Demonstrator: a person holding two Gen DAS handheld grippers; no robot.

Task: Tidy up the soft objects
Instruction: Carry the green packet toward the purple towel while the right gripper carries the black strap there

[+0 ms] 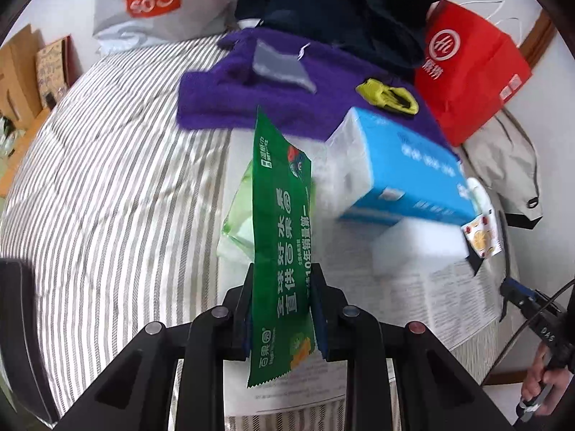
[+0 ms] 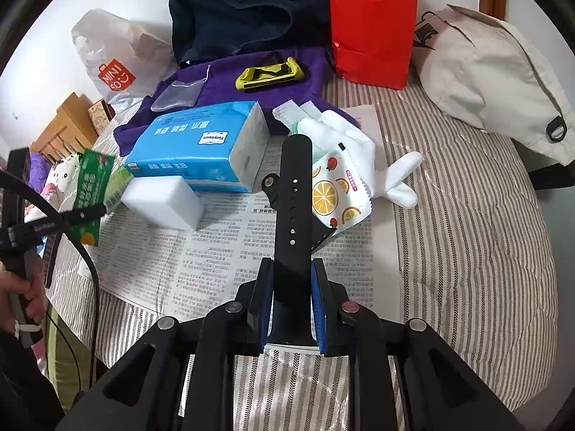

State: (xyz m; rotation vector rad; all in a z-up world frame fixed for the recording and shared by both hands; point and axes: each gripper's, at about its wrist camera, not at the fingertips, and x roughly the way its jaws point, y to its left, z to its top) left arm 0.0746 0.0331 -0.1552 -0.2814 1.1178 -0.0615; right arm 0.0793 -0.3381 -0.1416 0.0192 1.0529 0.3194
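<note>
Holding two things at once: my left gripper (image 1: 282, 309) is clamped on a green wipes packet (image 1: 280, 237), which stands upright between the pads, and my right gripper (image 2: 291, 298) is closed on a black watch strap (image 2: 293, 197) pointing straight ahead. Under both lies a newspaper (image 2: 201, 262) on the striped bedspread (image 2: 467, 215). Just past the strap tip: fruit-print sachet (image 2: 334, 194) on a white glove (image 2: 359, 143). Fwd-left of the right gripper: white sponge block (image 2: 161, 199) touching a blue tissue pack (image 2: 201, 147). Further out: purple towel (image 1: 244, 97) w/ a yellow-black case (image 2: 267, 73) on top, then red paper bag (image 2: 370, 25) and dark navy garment (image 2: 233, 14) at the back.
</note>
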